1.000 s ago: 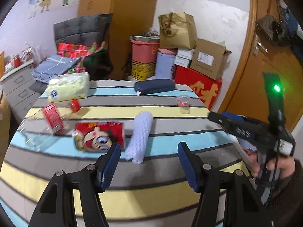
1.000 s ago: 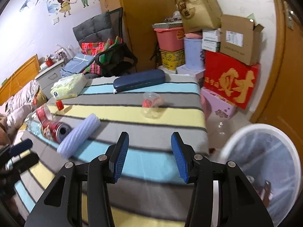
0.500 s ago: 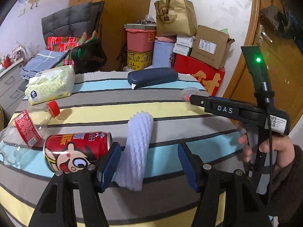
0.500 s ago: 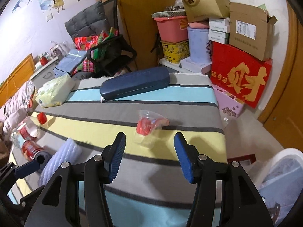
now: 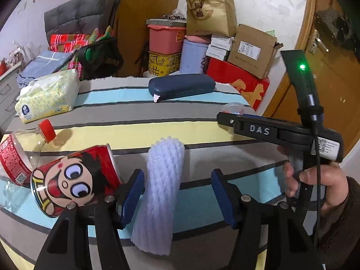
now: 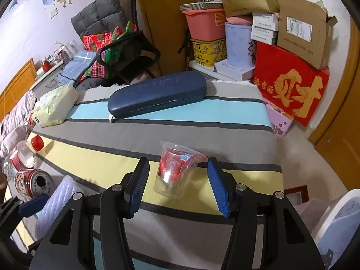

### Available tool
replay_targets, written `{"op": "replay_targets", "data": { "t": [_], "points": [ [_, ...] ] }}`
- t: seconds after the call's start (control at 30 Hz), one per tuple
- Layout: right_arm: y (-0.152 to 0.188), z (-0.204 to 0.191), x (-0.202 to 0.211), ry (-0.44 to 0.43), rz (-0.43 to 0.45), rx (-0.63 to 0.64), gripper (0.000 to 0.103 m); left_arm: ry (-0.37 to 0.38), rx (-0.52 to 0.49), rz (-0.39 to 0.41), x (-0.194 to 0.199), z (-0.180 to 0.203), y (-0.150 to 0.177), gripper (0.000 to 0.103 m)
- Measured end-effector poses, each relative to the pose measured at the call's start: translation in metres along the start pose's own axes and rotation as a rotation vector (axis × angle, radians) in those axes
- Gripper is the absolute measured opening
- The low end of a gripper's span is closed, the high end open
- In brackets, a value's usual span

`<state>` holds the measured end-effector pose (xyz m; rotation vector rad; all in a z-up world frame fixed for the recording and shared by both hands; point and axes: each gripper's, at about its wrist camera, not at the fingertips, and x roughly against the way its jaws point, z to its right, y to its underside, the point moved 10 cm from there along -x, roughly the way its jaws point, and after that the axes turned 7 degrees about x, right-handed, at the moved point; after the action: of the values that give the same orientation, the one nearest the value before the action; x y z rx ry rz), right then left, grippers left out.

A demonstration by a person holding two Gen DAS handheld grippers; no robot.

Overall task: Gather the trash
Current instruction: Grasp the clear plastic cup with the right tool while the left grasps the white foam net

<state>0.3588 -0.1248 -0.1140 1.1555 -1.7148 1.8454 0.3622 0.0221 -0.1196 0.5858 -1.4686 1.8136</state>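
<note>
While every piece of trash I can see lies loose on the striped table (image 5: 202, 112), I judge the collecting as barely begun: nothing is gripped yet and everything remains to be carried to the white bin (image 6: 337, 216) at the lower right edge of the right wrist view. My left gripper (image 5: 177, 193) stands about half open, its blue pads astride the white foam net sleeve (image 5: 160, 191) in the lower middle of the left wrist view; the left pad is just beside the sleeve and the right pad is clear of it, so the sleeve is not pinched. My right gripper (image 6: 177, 186) has just been opening and now stands fairly wide around the clear plastic cup with a red wrapper inside (image 6: 175, 171), low in the middle of its view; the cup sits between the pads with a gap on the left, and I cannot tell whether the right pad touches its rim. The sleeve is a soft, ribbed tube lying lengthwise away from me, likely to squash easily. The cup is thin, tilted and crumpled at the lip, so it should yield under light pressure. Left of the sleeve lies a red drink can with a cartoon face (image 5: 76, 180) on its side, and beyond it a clear plastic bottle with a red cap and red label (image 5: 24, 148), also lying down; both still wait. A dark blue glasses case (image 6: 157, 94) and a yellow tissue pack (image 5: 47, 96) at the far side look like keepers, not trash.
</note>
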Motion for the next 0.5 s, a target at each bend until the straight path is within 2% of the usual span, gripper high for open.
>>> {"op": "replay_targets", "data": {
  "t": [0.07, 0.13, 0.27, 0.3, 0.33, 0.5],
  "points": [
    [-0.001, 0.001, -0.001, 0.004, -0.002, -0.004, 0.054, -0.001, 0.003, -0.008, -0.004, -0.001, 0.001, 0.058],
    [-0.001, 0.0, -0.003, -0.002, -0.005, -0.007, 0.047, 0.007, 0.012, -0.031, -0.01, -0.001, 0.005, 0.049],
    [-0.001, 0.0, -0.004, -0.006, -0.007, -0.016, 0.044, -0.004, 0.02, -0.038, -0.012, -0.004, 0.007, 0.046],
    [-0.001, 0.0, -0.004, -0.007, -0.006, -0.017, 0.036, -0.004, 0.023, -0.039, -0.012, -0.004, 0.007, 0.044],
    [-0.001, 0.0, -0.004, -0.004, -0.008, -0.016, 0.032, -0.003, 0.024, -0.042, -0.013, -0.004, 0.007, 0.041],
    [0.001, 0.0, -0.003, -0.007, -0.008, -0.019, 0.031, 0.012, 0.029, -0.038, -0.012, -0.004, 0.006, 0.033]
  ]
}}
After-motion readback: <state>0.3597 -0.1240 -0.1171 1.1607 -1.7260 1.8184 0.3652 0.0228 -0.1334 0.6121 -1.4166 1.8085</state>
